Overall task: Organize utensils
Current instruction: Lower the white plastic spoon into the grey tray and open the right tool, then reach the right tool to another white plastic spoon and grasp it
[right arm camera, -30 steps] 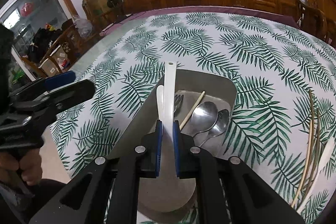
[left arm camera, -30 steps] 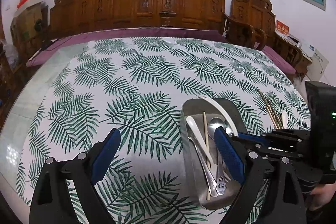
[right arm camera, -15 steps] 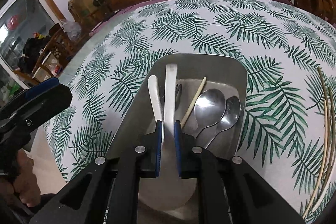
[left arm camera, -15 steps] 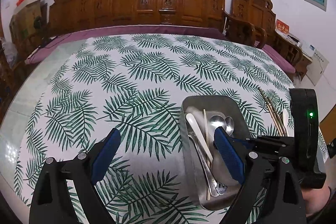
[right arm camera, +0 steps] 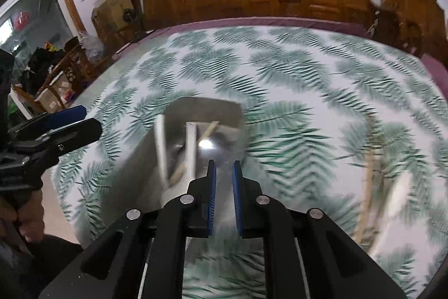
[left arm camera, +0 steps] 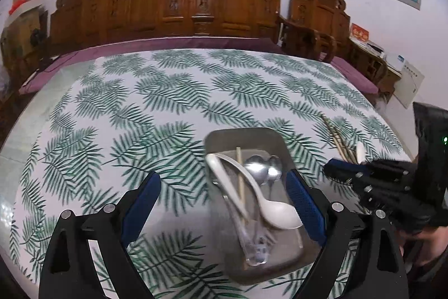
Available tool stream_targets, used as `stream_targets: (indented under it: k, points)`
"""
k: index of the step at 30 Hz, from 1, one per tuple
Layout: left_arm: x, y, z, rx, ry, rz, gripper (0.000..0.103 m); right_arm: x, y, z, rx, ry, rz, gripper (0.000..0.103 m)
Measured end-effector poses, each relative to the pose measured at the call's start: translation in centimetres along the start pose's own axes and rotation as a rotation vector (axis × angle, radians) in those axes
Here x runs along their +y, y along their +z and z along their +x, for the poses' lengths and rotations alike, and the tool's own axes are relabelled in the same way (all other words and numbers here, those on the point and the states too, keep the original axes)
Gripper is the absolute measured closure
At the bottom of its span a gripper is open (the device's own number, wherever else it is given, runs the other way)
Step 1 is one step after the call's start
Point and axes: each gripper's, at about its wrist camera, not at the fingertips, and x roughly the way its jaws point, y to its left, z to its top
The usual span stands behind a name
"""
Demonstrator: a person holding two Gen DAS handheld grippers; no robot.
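Leaf-print counter (left arm camera: 168,108), carved wooden chairs behind. Steel tray (left arm camera: 280,142) holds white spoons, metal spoons, one chopstick. Remaining chopsticks (left arm camera: 340,145) and a white spoon (left arm camera: 360,151) lie right of the tray, long axes running away from the viewer, nearest the right gripper (right arm camera: 223,173): narrowly parted, empty. Left gripper (left arm camera: 224,195): wide apart, empty, hovering over the tray.

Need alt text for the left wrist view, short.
A metal tray on a fern-print tablecloth holds two white spoons, metal spoons and a chopstick, seen between the open left gripper. The right gripper hovers at right, above loose chopsticks.
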Motion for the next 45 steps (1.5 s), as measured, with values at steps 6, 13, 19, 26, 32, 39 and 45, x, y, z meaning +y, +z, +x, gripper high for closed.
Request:
stream_targets:
  k: [6,13,19,26,32,39,45]
  points:
    - [-2.7,0.1,0.4,-0.003,-0.04,0.023,0.016,-4.8,-1.2,-2.8,-0.018,-0.124,-0.008,0.088]
    - [-6.2,-0.3,0.3,-0.006,-0.078,0.062,0.016,-9.7,-3.3,-3.9,0.008,-0.232,0.028,0.083]
    - [-8.7,-0.7,0.5,-0.005,-0.116,0.08,0.016,-12.2,-5.3,-2.6,0.055,-0.285,0.069,0.077]
    - [-11.2,-1.2,0.9,0.005,-0.139,0.11,0.016,-13.5,-6.9,-0.4,0.108,-0.31,0.1,0.077]
    - [-12.6,-1.7,1.3,0.02,-0.151,0.135,0.016,-13.8,-7.4,0.2,0.126,-0.313,0.116,0.077]
    - [-13.8,-2.5,1.9,0.043,-0.154,0.154,0.016,-14.8,-7.6,-0.3,0.125,-0.303,0.14,0.094]
    - [-15.7,-3.3,2.6,0.065,-0.151,0.188,0.016,-16.5,-7.9,-1.4,0.109,-0.287,0.178,0.094]
